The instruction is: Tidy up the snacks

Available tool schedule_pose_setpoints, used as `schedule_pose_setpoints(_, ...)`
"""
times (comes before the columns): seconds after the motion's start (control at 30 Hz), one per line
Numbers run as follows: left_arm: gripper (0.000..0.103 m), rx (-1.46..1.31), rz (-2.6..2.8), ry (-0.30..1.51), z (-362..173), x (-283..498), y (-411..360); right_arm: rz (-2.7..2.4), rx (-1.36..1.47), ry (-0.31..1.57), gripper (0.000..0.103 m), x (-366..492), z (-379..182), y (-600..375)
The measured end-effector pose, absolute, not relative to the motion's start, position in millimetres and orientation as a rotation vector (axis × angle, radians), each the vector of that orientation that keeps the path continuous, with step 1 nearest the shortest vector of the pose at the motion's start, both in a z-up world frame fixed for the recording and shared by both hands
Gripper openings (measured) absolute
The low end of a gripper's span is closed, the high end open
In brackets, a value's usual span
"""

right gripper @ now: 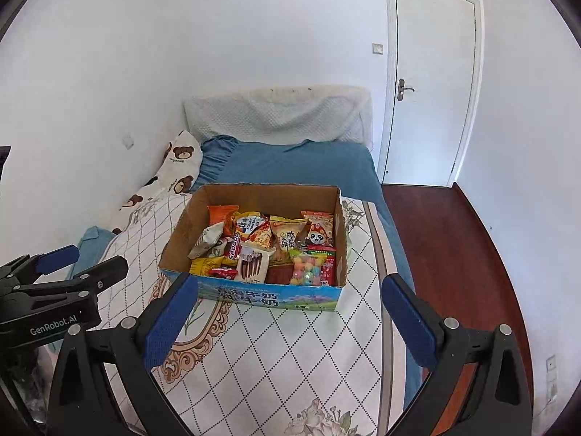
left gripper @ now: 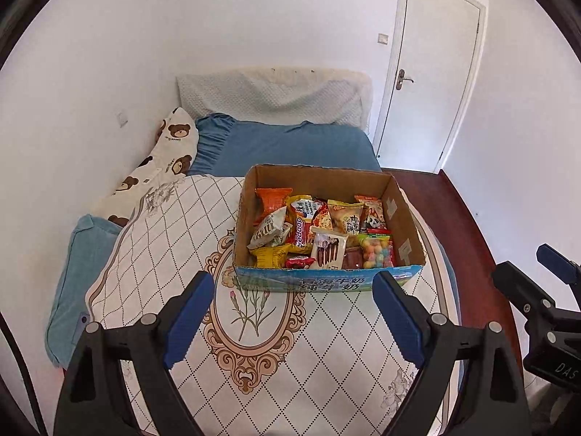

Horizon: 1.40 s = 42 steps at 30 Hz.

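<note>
White walls and a white door (left gripper: 432,72) back a bed with a diamond-quilted cream cover (left gripper: 174,239), where an open cardboard box (left gripper: 326,178) of mixed snack packets (left gripper: 319,232) sits; left tongs (left gripper: 294,312) and right tongs (right gripper: 290,323) hover before it, both spread wide, empty

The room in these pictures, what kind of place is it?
Most likely a bedroom: a bed with a blue sheet stands against the wall, with a bear-print pillow and a closed white door behind.
</note>
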<state>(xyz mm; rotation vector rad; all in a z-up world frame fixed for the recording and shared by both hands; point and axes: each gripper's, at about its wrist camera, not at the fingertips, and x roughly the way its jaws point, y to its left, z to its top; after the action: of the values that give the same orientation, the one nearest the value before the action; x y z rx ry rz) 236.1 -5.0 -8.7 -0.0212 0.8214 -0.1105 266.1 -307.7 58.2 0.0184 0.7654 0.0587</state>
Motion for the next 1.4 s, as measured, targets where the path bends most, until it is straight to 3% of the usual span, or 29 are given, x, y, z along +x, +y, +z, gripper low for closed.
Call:
schedule_pose_setpoints(0.43, 0.089, -0.019, -0.114, 0.757, 21, 204, -4, 0.085, 0.002, 0.678, 0.103, 230, 108, -302)
schedule_pose_setpoints(0.67, 0.089, -0.024, -0.099, 0.764, 9, 217, -4, 0.079, 0.017, 0.704, 0.103, 237, 95, -304)
schedule_pose_setpoints(0.8, 0.101, -0.034, -0.087, 0.769, -1, 227, -4, 0.064, 0.012, 0.714, 0.103, 248, 85, -309)
schedule_pose_setpoints(1.4, 0.101, 0.003, -0.021, 0.825, -50, 293, -14, 0.019, 0.028, 0.790, 0.103, 329, 22, -329)
